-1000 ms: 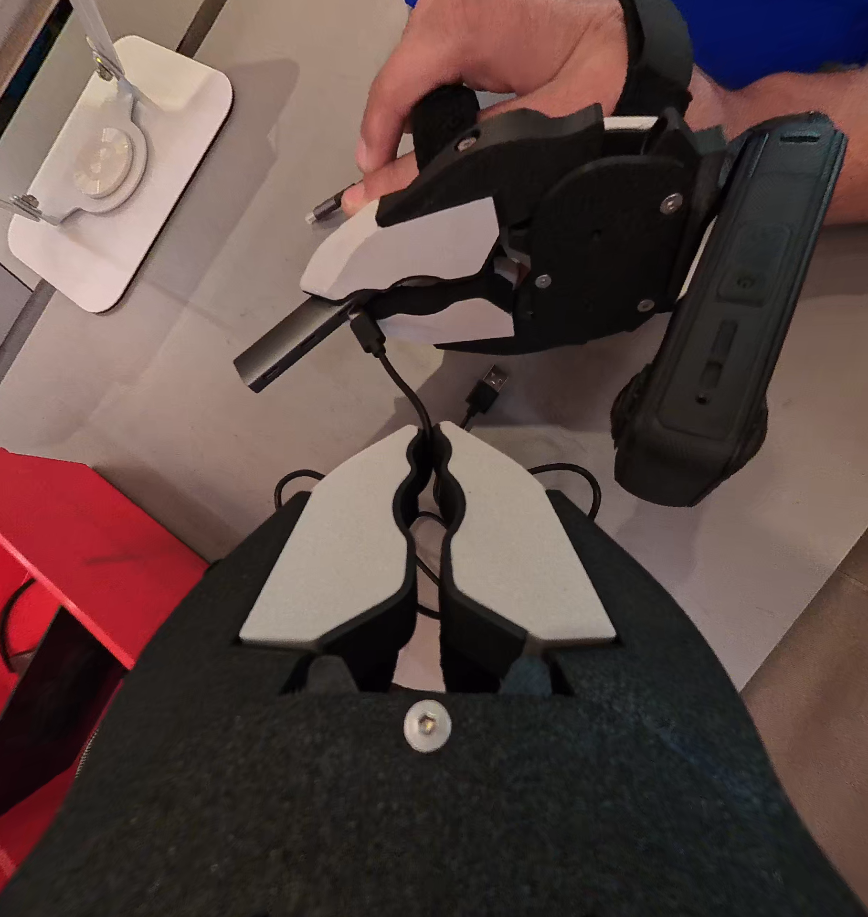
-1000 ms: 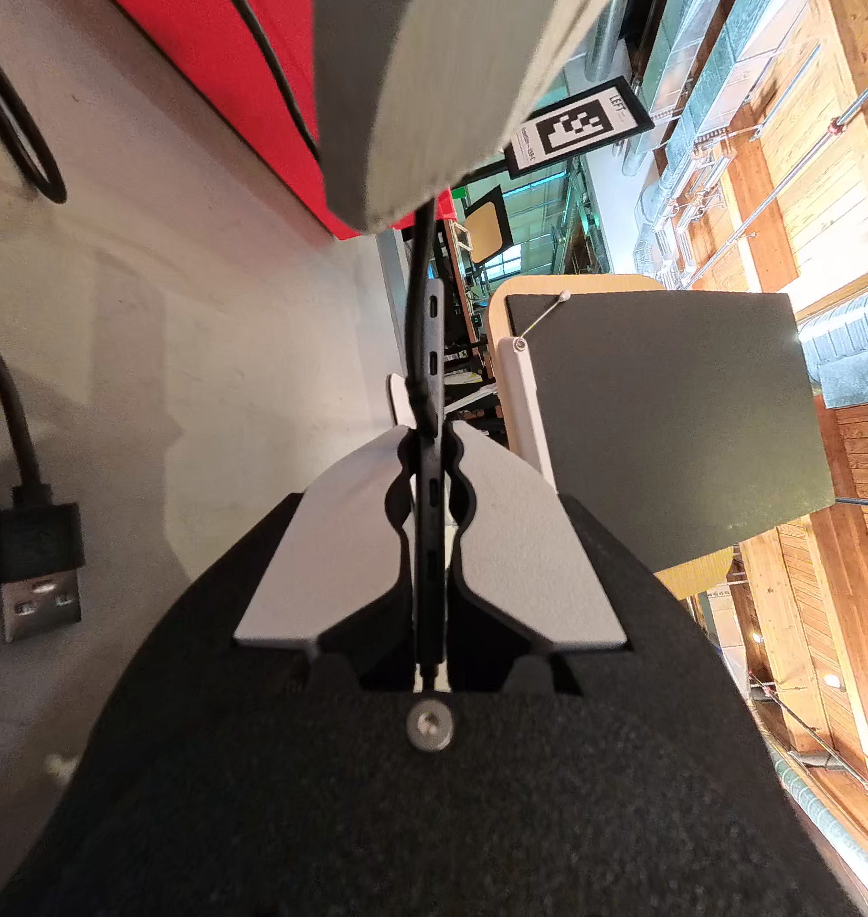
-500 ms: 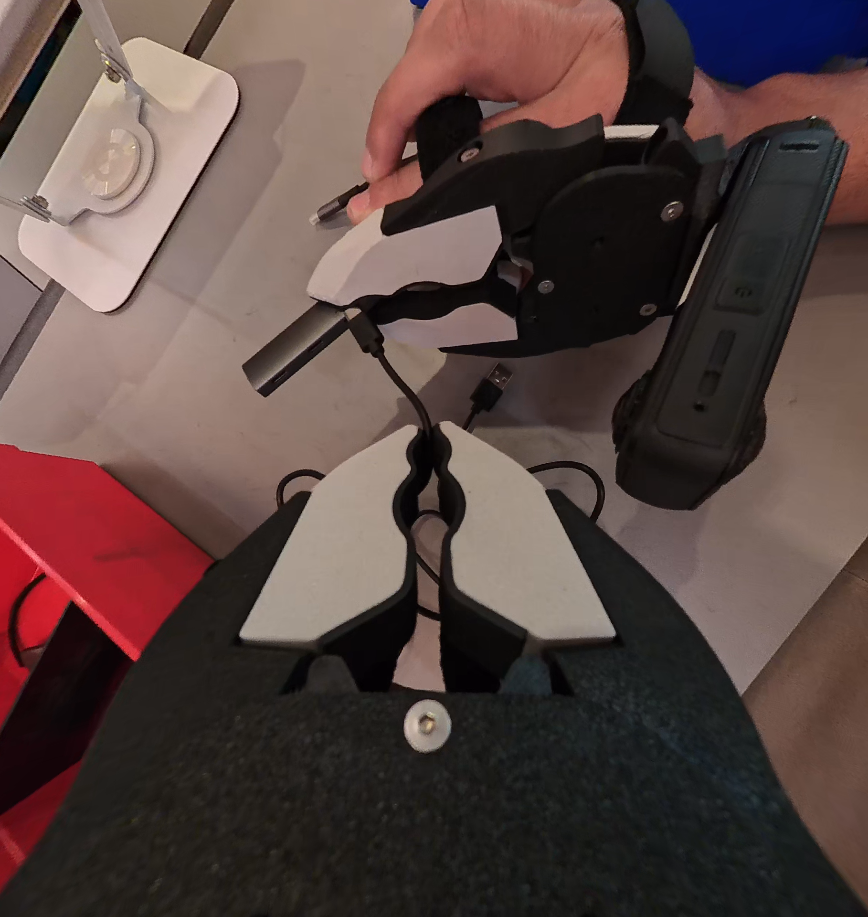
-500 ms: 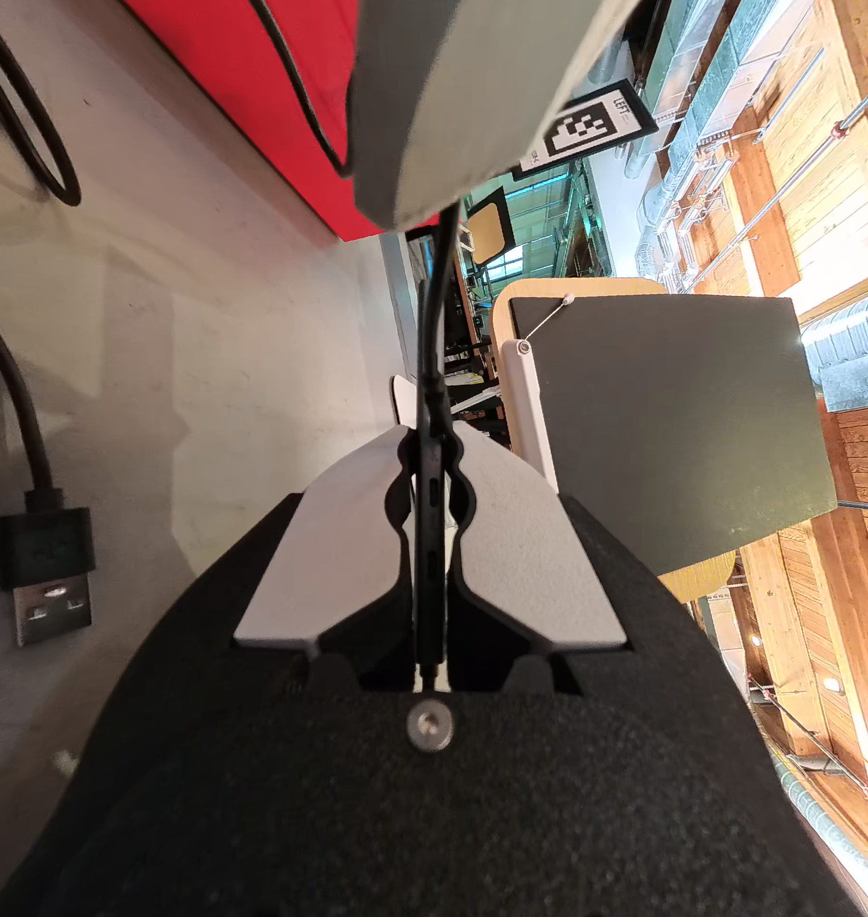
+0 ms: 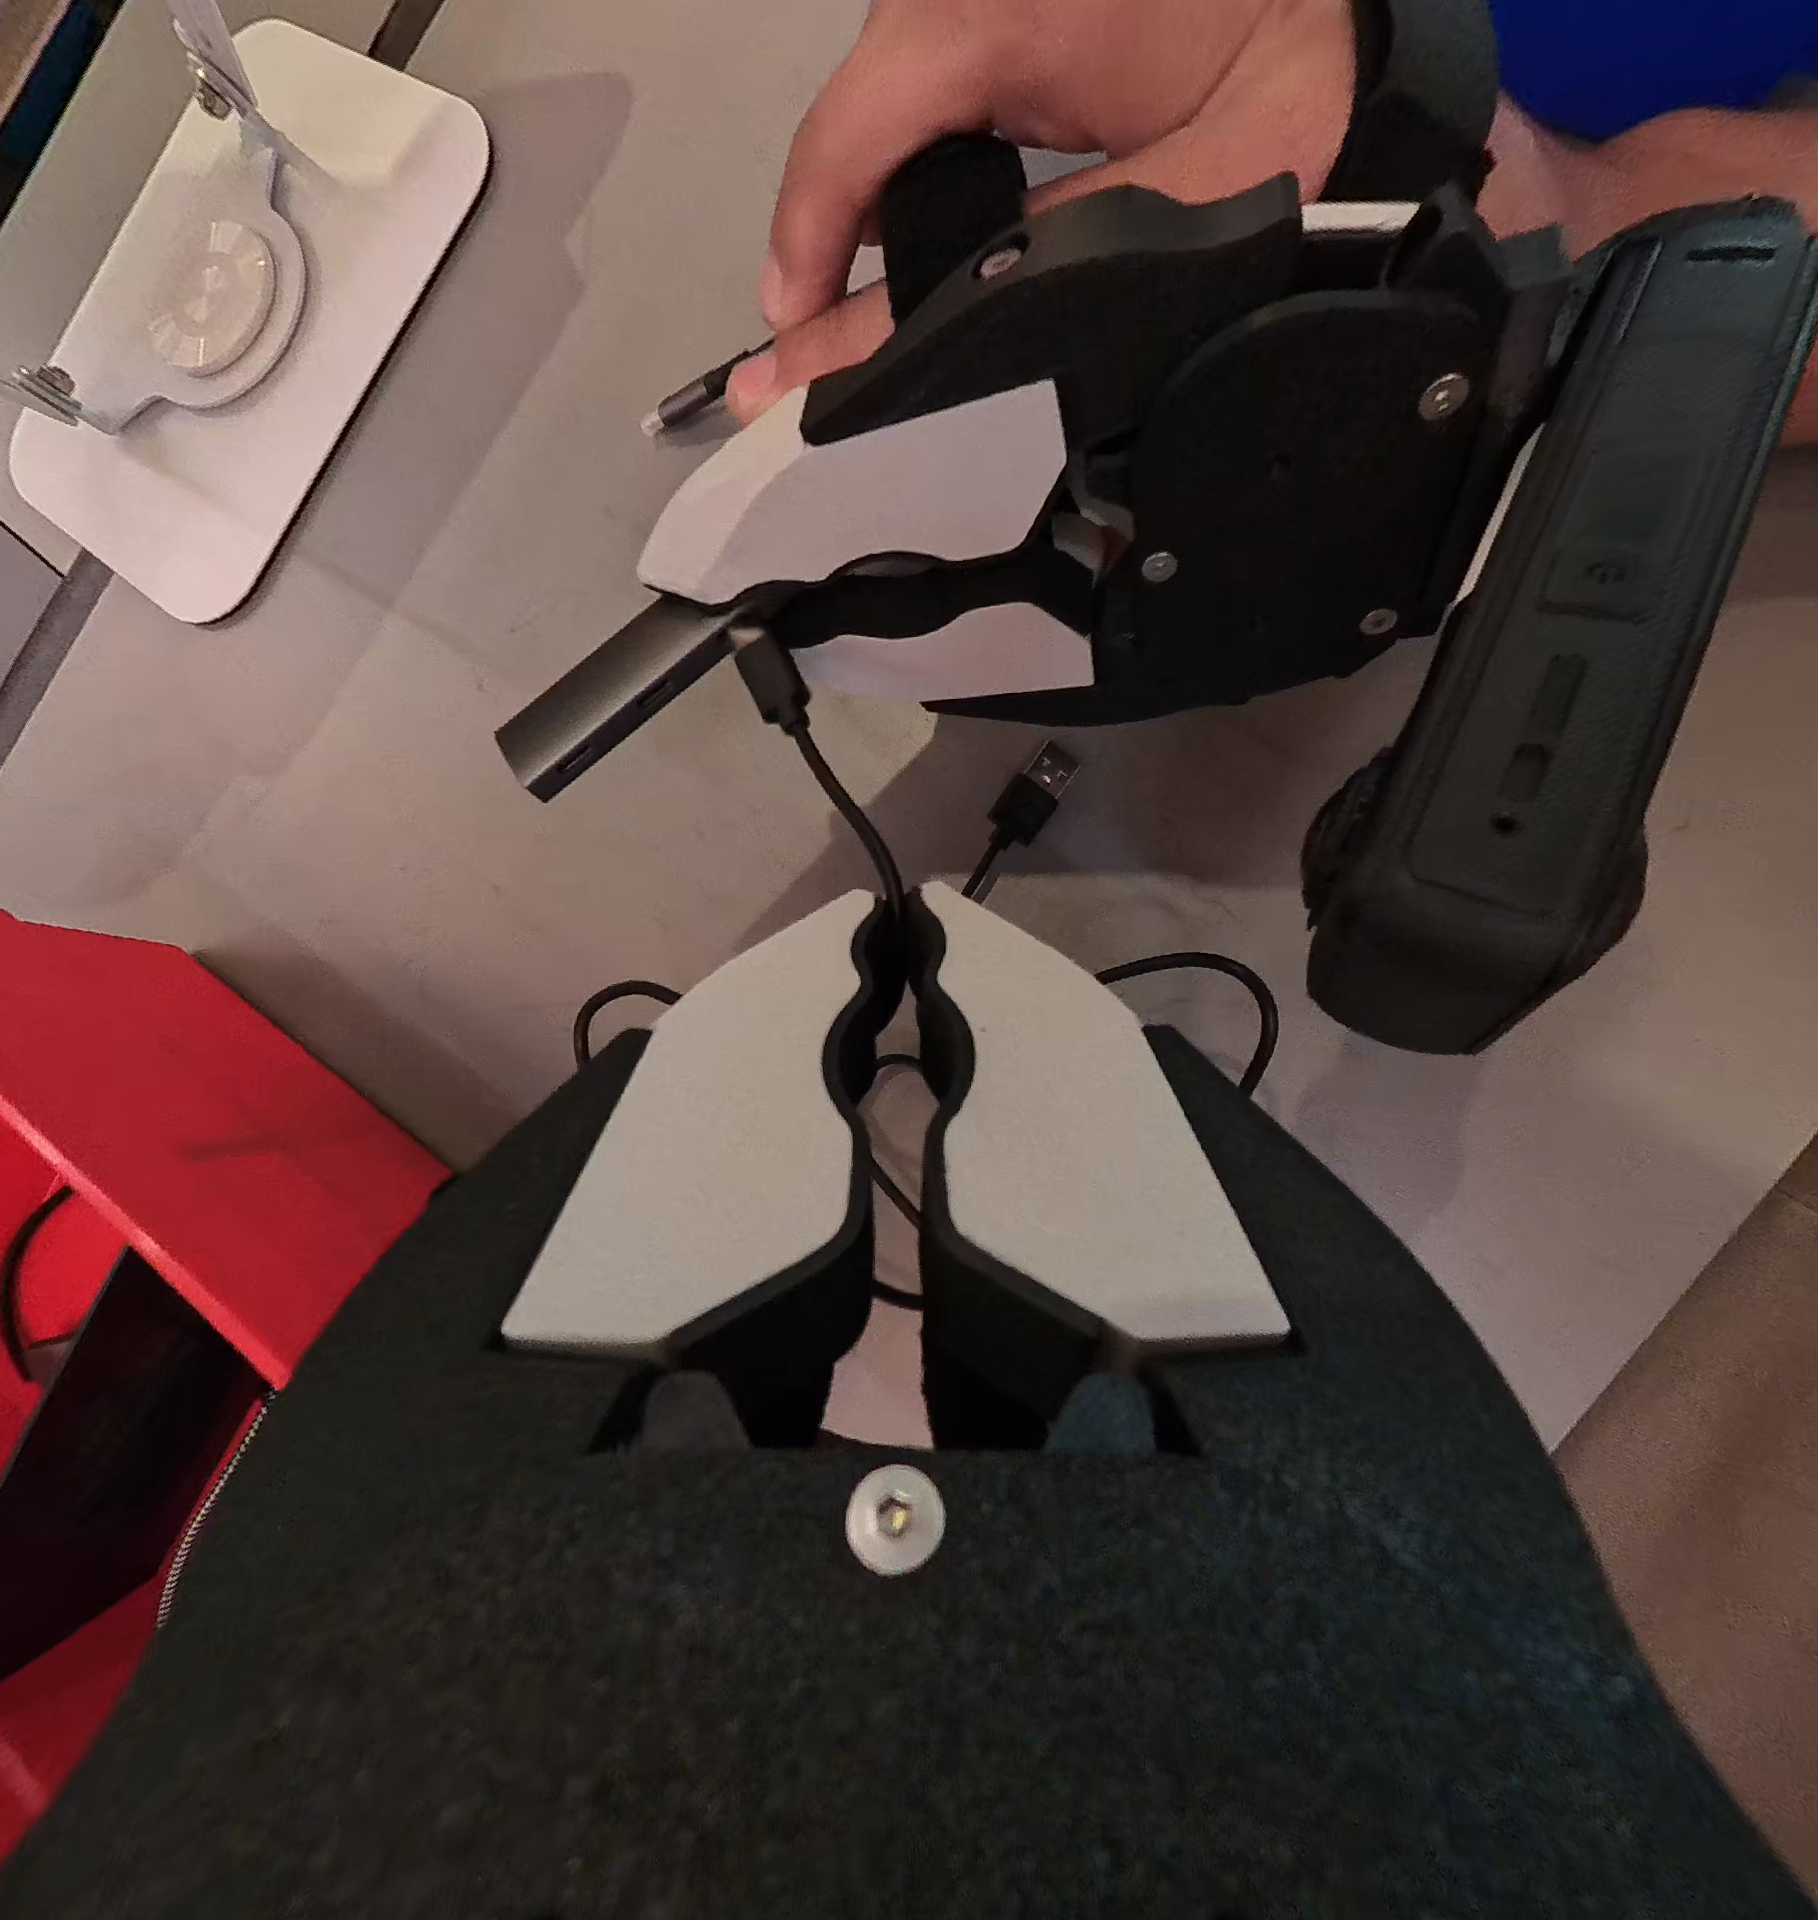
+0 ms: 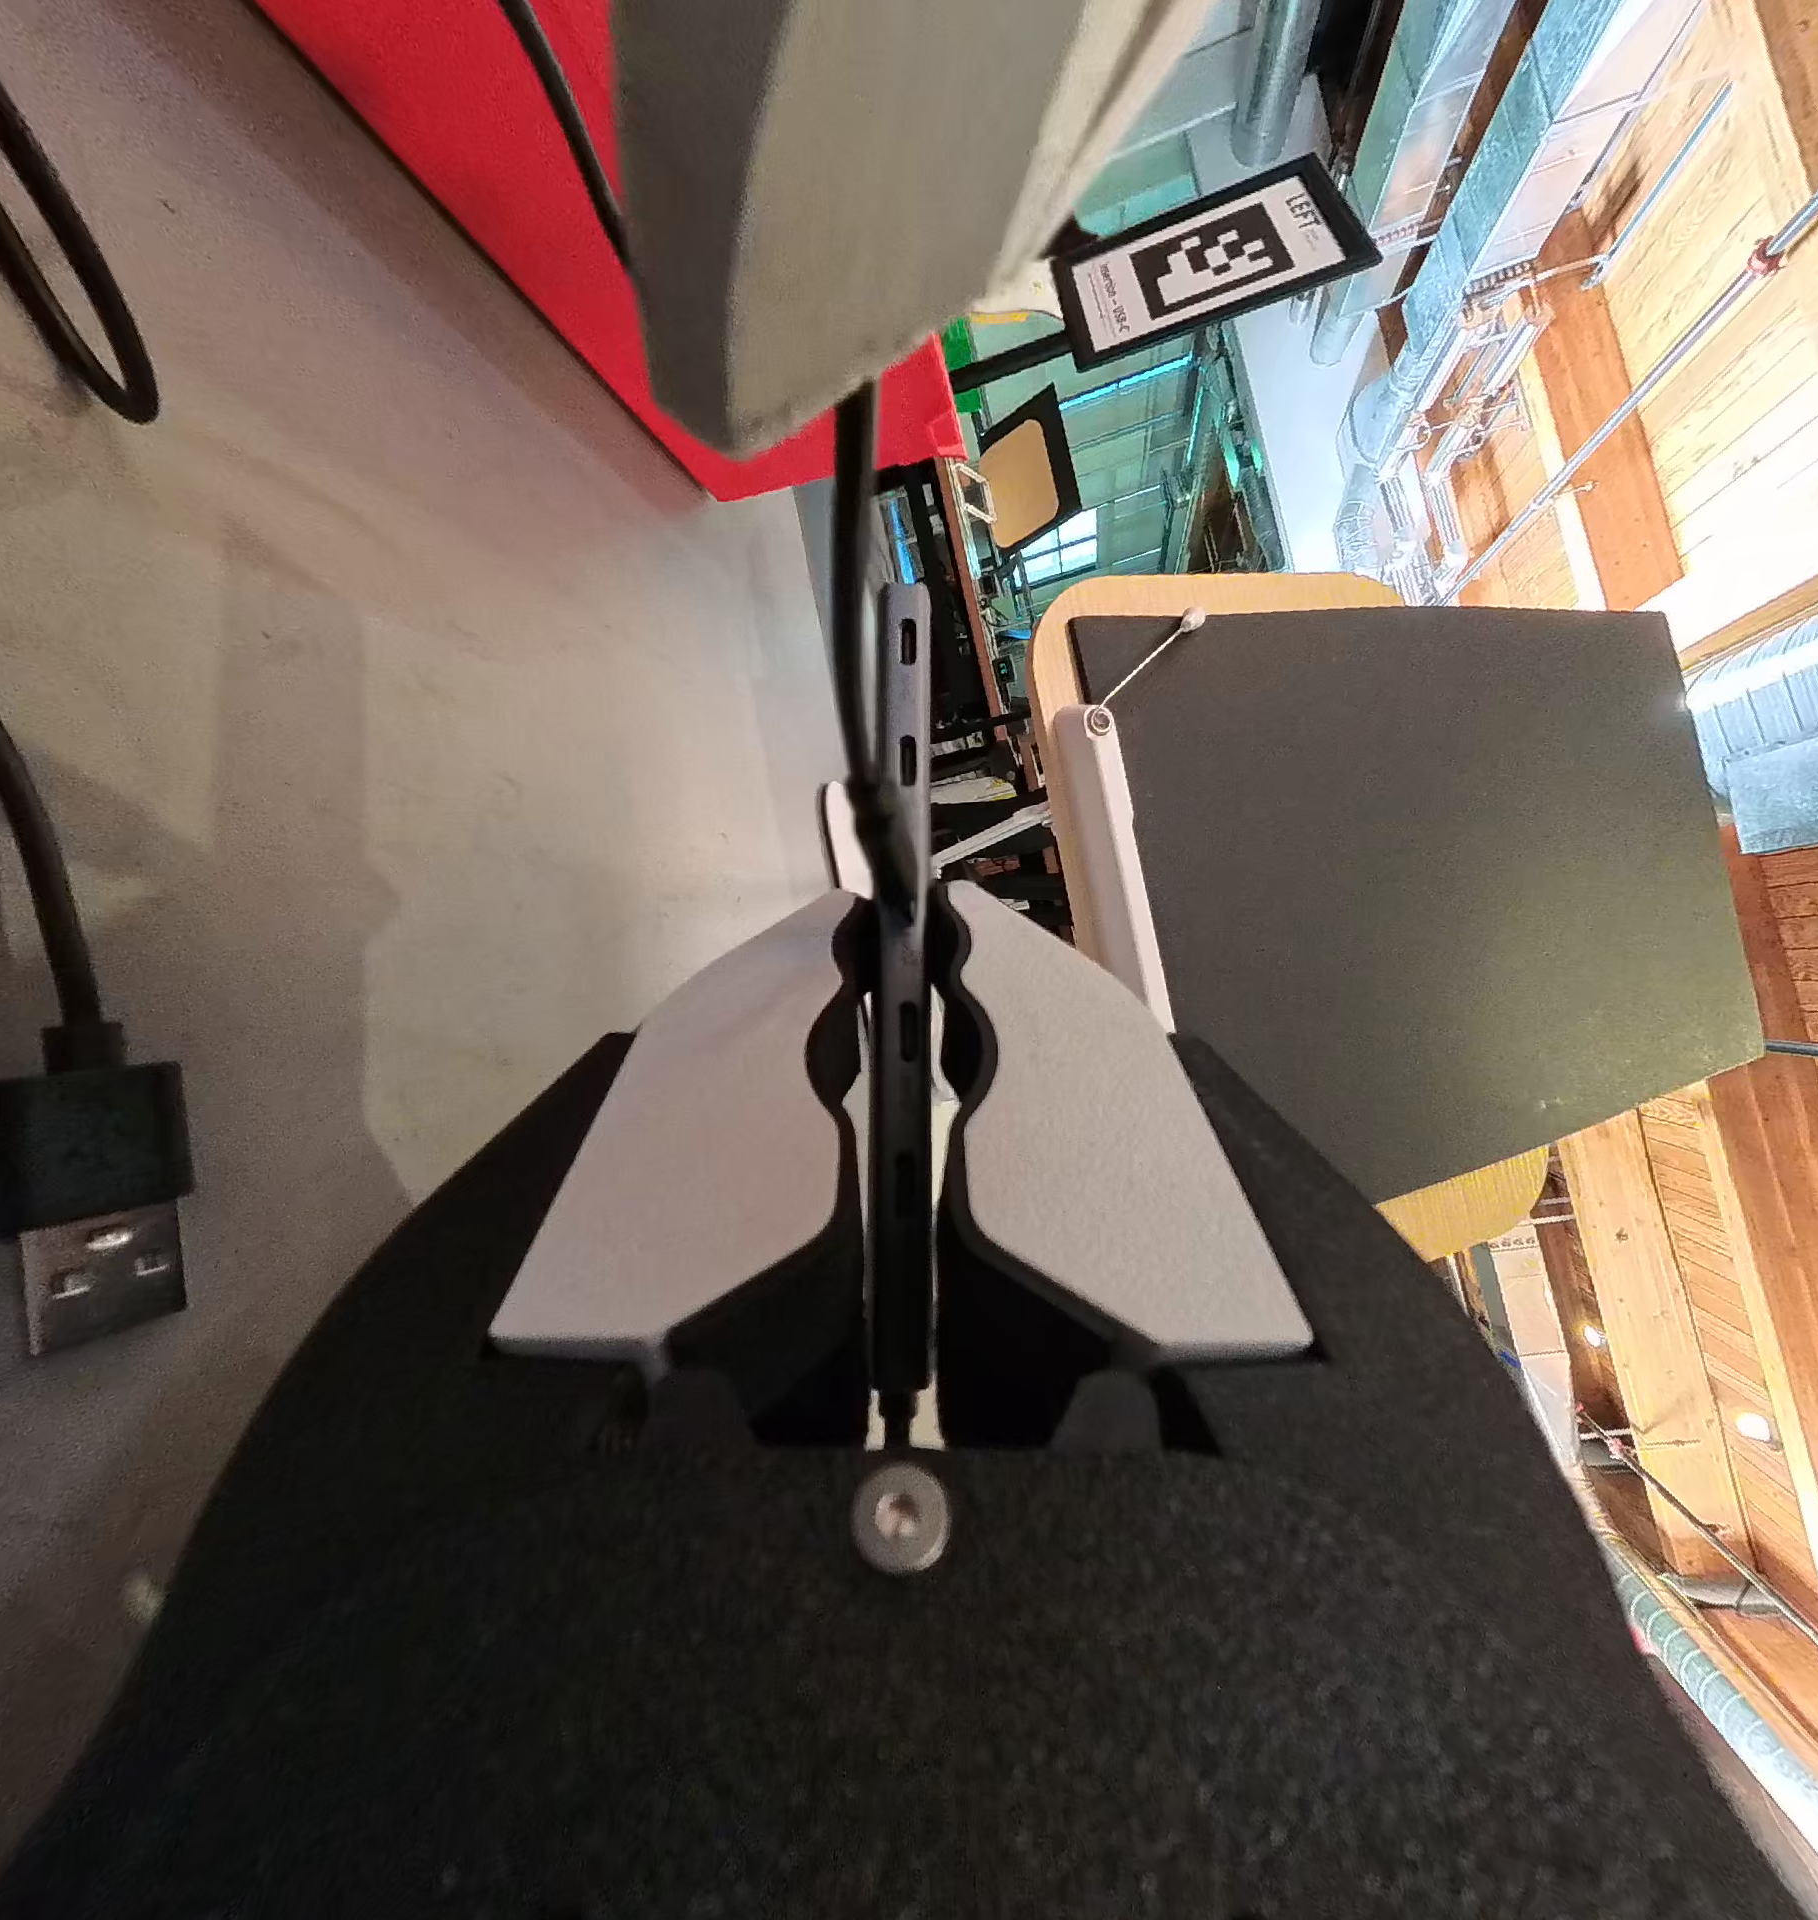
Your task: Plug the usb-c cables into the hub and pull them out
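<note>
Two hand-held grippers, hub (image 5: 614, 698), cable (image 5: 851, 821) plugged

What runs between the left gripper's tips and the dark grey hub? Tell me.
In the left wrist view, only a thin black cable spans it, from the left gripper to its plug at the dark grey metal hub.

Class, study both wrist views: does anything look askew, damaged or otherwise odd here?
Nothing looks damaged. One oddity: the left gripper pinches the thin black cable well back from its black usb-c plug, which meets the slim dark grey metal hub at a slant. The right gripper clamps the hub edge-on.
</note>
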Motion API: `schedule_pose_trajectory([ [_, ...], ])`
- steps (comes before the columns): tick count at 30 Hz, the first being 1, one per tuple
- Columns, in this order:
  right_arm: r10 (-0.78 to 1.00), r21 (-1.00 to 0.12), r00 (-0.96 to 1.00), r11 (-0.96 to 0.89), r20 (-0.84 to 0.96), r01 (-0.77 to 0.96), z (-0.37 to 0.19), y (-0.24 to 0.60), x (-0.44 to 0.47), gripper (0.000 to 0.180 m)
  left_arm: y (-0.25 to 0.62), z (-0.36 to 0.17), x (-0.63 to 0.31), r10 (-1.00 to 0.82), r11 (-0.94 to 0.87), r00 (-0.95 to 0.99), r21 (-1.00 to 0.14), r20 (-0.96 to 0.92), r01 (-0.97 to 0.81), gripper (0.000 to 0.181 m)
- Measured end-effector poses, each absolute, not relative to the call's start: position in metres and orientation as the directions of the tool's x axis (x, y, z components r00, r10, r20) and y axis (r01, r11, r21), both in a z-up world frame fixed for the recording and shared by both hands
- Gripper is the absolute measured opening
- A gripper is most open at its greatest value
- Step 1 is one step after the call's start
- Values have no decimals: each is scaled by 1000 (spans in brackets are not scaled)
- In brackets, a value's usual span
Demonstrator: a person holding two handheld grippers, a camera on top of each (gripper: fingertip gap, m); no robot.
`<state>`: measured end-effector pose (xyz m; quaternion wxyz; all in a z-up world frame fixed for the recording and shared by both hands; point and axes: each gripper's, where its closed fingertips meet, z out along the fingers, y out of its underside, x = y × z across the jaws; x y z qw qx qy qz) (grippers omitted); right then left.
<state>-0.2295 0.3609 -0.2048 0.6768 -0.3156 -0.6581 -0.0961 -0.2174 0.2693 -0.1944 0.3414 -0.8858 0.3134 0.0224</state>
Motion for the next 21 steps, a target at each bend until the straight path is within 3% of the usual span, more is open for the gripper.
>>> schedule_pose_trajectory([
  [21, 273, -282, 101, 786, 957, 549, -207, 359, -231, 9, 270, -197, -213, -537, -586, 821, -613, -195, -529, 2],
])
